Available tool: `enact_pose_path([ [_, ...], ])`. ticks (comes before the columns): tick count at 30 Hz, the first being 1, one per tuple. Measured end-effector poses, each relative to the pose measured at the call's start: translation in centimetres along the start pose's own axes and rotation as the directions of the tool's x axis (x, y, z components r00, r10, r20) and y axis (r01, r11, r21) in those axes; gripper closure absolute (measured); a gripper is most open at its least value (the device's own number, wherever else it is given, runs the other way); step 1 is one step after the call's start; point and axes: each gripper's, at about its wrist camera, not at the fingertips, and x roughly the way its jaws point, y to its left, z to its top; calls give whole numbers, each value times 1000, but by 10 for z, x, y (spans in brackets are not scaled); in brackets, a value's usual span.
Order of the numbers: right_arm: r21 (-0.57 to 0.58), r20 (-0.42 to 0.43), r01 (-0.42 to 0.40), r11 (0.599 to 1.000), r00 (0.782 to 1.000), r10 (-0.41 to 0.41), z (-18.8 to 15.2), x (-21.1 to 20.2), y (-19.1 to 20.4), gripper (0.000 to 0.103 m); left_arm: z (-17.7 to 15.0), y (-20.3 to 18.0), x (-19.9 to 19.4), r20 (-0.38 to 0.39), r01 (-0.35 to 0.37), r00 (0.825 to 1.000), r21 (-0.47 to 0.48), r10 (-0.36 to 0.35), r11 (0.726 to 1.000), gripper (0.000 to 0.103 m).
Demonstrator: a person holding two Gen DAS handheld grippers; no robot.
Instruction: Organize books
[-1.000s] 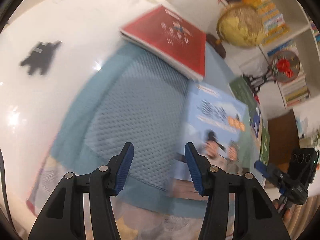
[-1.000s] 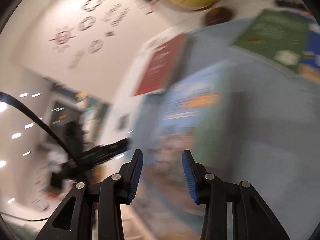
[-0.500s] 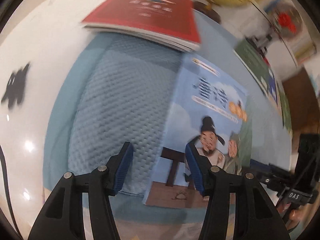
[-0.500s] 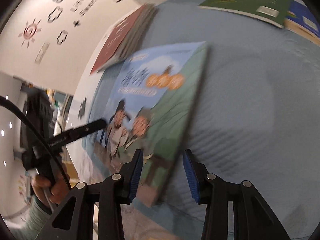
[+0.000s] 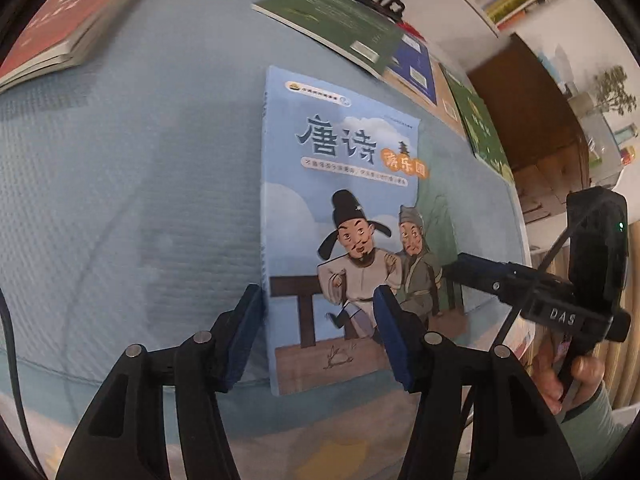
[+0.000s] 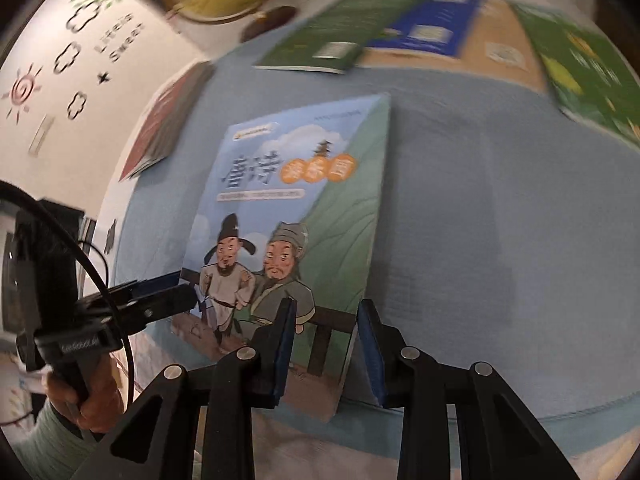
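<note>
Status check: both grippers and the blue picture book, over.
Left gripper straddling blue picture book's spine edge, not clamped. Right gripper closing over opposite edge. Book flat on blue mat. Nothing in the way.

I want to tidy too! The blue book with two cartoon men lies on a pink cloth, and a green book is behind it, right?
Almost. The cloth is light blue, not pink, as the left wrist view shows. The blue book does lie on it, with the green book behind.
</note>
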Motion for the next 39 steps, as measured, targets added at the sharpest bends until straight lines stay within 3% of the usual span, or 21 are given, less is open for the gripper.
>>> enact_pose_path([
  [3, 15, -11, -40, 999, 999, 40, -6, -6, -10, 71, -3, -2, 2, -17, -61, 998, -33, 61, 998, 61],
  [6, -1, -48, -66, 998, 997, 66, -14, 6, -6, 68, -9, 1, 1, -5, -76, 997, -85, 76, 993, 66],
  [10, -120, -23, -5, 993, 1000, 2, -19, 11, 14, 66, -20, -5, 0, 27, -112, 993, -104, 115, 988, 67],
  [12, -135, -18, -5, 991, 1000, 3, -18, 13, 15, 66, -23, -4, -7, 48, -67, 996, -129, 74, 989, 67],
  [13, -129, -14, -10, 992, 1000, 9, -17, 12, 9, 66, -24, -5, -14, 70, -3, 997, -145, 13, 989, 67],
  [15, -90, -17, -62, 994, 998, 61, -12, 9, -4, 67, -26, -9, -37, 154, 162, 978, -153, -138, 975, 67],
  [17, -59, -30, -119, 991, 993, 117, -10, 6, -20, 67, -25, -16, -49, 201, 231, 959, -141, -201, 963, 66],
  [19, -47, -37, -148, 988, 989, 146, -10, 5, -28, 67, -22, -22, -49, 214, 218, 959, -127, -188, 968, 66],
  [22, -67, -38, -146, 987, 989, 143, -12, 2, -31, 67, -18, -21, -28, 192, 102, 979, -145, -73, 984, 67],
  [26, -75, -40, -155, 985, 987, 153, -15, 1, -32, 67, -15, -14, -7, 176, 155, 977, -187, -122, 970, 72],
  [31, -53, -53, -190, 980, 981, 187, -13, -2, -42, 67, -5, -23, 13, 161, 148, 980, -201, -117, 968, 76],
  [33, -16, -65, -200, 980, 978, 198, -10, -5, -50, 67, 0, -21, 19, 162, 194, 974, -243, -158, 950, 90],
  [34, 16, -66, -208, 978, 976, 208, -10, -8, -55, 64, 1, -19, 19, 169, 243, 965, -269, -202, 932, 92],
  [36, 82, -52, -259, 962, 963, 264, -9, -18, -70, 54, 2, -17, 18, 196, 350, 933, -313, -301, 883, 93],
  [37, 109, -36, -282, 953, 957, 287, -8, -22, -77, 44, 3, -19, 18, 204, 380, 922, -326, -328, 866, 93],
  [39, 155, -8, -320, 935, 946, 325, -9, -27, -89, 38, 7, -25, 20, 202, 420, 906, -336, -371, 843, 93],
])
